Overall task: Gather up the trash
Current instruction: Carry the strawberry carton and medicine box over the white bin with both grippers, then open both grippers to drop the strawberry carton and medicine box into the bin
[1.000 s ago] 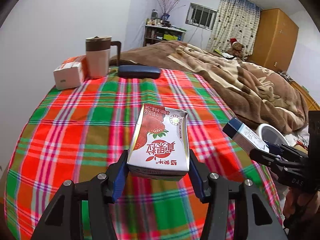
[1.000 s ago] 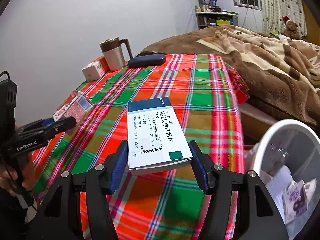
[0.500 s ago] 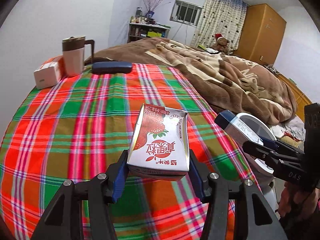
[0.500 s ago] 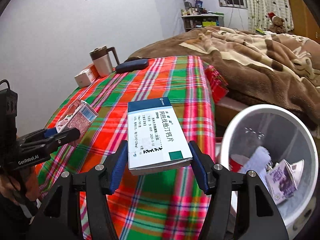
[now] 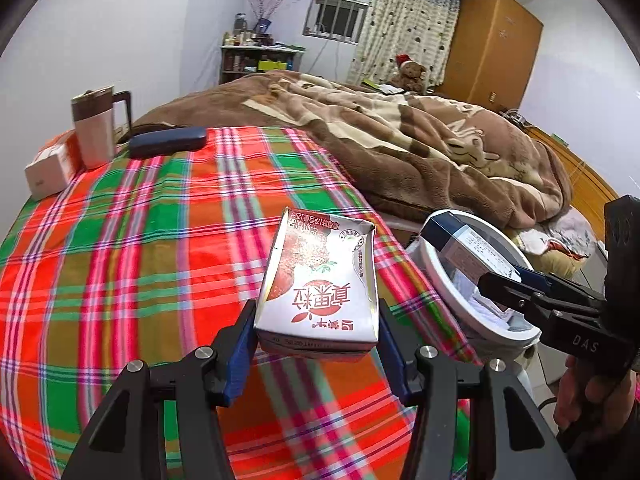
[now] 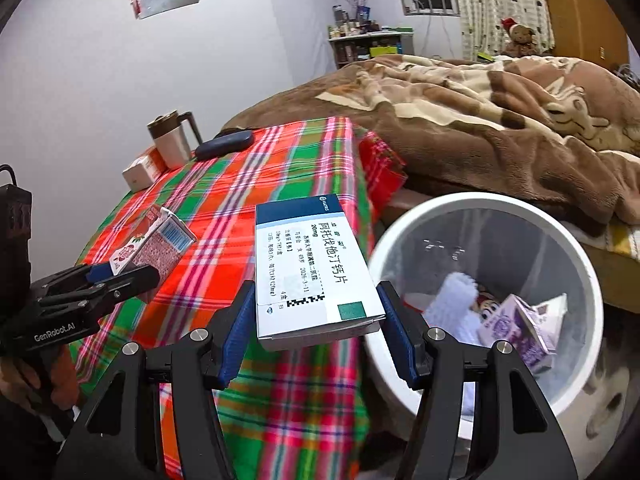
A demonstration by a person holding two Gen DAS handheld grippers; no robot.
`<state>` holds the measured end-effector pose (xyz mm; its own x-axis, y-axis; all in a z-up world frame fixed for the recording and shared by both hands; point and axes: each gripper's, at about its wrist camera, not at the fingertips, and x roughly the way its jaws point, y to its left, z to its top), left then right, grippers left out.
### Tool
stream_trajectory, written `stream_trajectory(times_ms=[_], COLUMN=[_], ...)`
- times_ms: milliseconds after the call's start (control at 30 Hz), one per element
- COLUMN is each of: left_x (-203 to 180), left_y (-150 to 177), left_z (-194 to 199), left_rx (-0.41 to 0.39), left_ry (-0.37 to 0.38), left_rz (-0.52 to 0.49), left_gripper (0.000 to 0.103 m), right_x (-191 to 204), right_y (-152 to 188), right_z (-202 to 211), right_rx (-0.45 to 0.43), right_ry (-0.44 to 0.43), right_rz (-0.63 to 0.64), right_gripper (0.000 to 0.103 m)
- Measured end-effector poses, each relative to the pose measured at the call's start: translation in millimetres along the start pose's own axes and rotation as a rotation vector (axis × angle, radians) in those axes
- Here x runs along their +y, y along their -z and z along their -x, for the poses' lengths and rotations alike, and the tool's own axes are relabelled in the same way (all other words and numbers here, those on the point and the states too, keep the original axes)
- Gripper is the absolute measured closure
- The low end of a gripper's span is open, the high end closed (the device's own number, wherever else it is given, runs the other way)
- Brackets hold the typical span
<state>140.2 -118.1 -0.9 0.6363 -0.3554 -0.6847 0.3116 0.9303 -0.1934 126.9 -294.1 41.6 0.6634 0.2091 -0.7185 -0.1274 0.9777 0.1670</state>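
Observation:
My left gripper point(image 5: 318, 320) is shut on a crumpled red-and-white strawberry drink carton point(image 5: 320, 284), held above the plaid tablecloth near its right edge. The carton also shows in the right wrist view point(image 6: 150, 246). My right gripper point(image 6: 318, 312) is shut on a white-and-blue medicine box point(image 6: 312, 268), held at the left rim of the white trash bin point(image 6: 576, 248). The bin holds a purple carton and white paper. In the left wrist view the medicine box point(image 5: 464, 248) hangs over the bin point(image 5: 436, 276).
On the plaid tablecloth point(image 5: 160, 240), at the far end, stand a brown-and-white mug point(image 5: 94, 128), a small white-and-orange box point(image 5: 50, 164) and a dark blue case point(image 5: 168, 142). A bed with a brown blanket point(image 5: 420, 140) lies behind the table and the bin.
Both grippers have moved right, towards the bin, with their loads. The bin has come much closer and fuller into both views, and the medicine box is now at its rim.

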Motion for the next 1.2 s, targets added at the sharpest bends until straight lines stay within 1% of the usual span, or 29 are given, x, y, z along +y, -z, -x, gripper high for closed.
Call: stream_trajectory(times_ms=[667,1200], left_x=[-76.9,-124.6], left_y=[-18.7,-20.0], left_z=[-37.6,-74.9], left_rx=[0.024,0.083], left_ry=[0.129,0.202], left_rz=[-0.105,-0.181], left_gripper=[0.048,0.048], right_x=[-61.7,-99.7], right_y=[7.4,17.8], right_z=[23.5,28.7], right_rx=[-0.034,-0.021], right_ry=[0.121,0.182], right_rz=[-0.125,-0.207], right_gripper=[0.042,0.042])
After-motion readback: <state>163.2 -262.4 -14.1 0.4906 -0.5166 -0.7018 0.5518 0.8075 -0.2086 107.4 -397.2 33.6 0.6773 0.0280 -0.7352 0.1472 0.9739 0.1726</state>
